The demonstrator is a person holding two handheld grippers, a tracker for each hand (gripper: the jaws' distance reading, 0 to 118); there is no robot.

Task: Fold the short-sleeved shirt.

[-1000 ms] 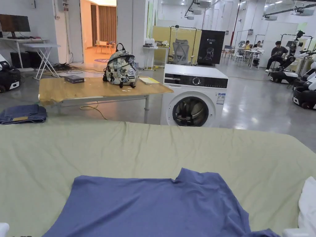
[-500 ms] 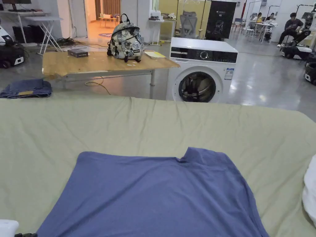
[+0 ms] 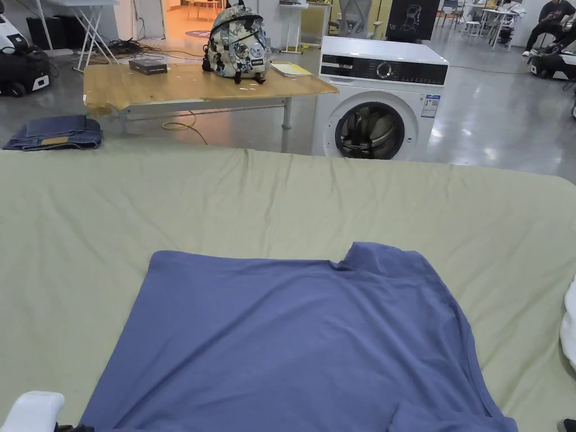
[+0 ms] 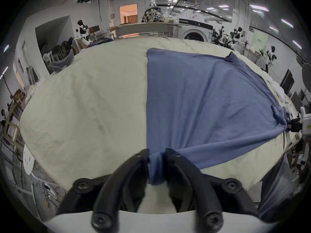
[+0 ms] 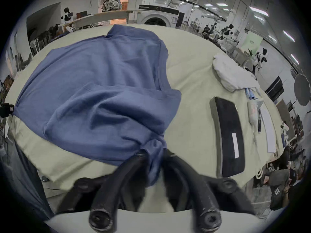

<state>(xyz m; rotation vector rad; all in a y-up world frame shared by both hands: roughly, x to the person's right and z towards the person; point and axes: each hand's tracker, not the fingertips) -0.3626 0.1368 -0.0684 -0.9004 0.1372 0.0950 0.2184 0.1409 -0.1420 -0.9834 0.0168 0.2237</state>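
A blue short-sleeved shirt point(image 3: 292, 337) lies spread on the pale green cover point(image 3: 281, 197) of a wide table, its near edge towards me. In the left gripper view my left gripper point(image 4: 155, 159) is shut on the shirt point(image 4: 202, 102) at its near left corner, blue cloth bunched between the black jaws. My right gripper point(image 5: 154, 154) is shut on the near right corner of the shirt point(image 5: 101, 88), where the cloth is rumpled and a sleeve lies folded over. The left gripper's white body point(image 3: 31, 410) shows at the lower left of the head view.
White cloth point(image 5: 232, 73) and a flat black case point(image 5: 230, 135) lie on the cover to the shirt's right. Folded jeans point(image 3: 53, 132) sit at the far left edge. Beyond the table stand a washing machine point(image 3: 382, 101) and a wooden table point(image 3: 197, 84) with a backpack point(image 3: 239, 39).
The head camera has tipped downward, so more of the shirt and table shows. The shirt lies much as before, its near edge held at both corners.
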